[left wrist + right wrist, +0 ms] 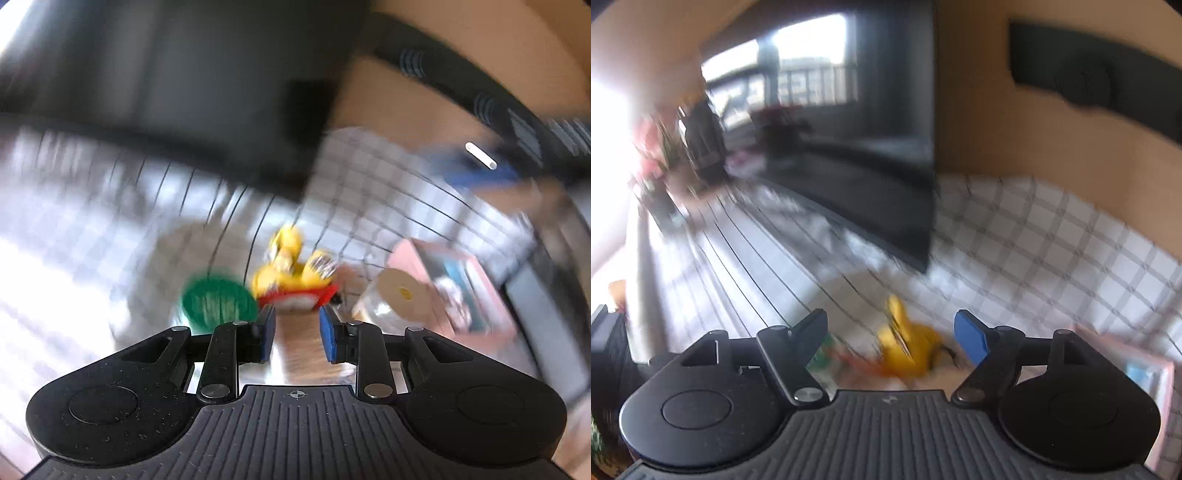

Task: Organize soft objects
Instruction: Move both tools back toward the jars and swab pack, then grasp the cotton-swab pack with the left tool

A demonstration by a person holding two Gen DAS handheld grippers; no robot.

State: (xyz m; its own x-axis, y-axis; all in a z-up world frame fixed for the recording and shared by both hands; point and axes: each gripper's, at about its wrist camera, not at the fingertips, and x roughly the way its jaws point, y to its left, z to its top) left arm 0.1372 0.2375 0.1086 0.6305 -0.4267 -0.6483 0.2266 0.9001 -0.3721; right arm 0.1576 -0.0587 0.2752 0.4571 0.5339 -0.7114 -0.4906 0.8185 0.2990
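Both views are motion-blurred. A yellow soft toy (291, 266) with a red lower part lies on the checked cloth (369, 177), just beyond my left gripper (297, 321). The left jaws stand partly apart with nothing between the blue pads (328, 332). A green round soft object (218, 301) lies to the toy's left. In the right wrist view the same yellow toy (908, 347) lies between and beyond the fingertips of my right gripper (894, 328), which is wide open and empty.
A clear roll of tape (399, 295) and a pink box (454, 280) lie right of the toy. A dark TV screen (879, 147) stands behind on the checked cloth (1034, 236). A beige wall (997, 110) is at the back.
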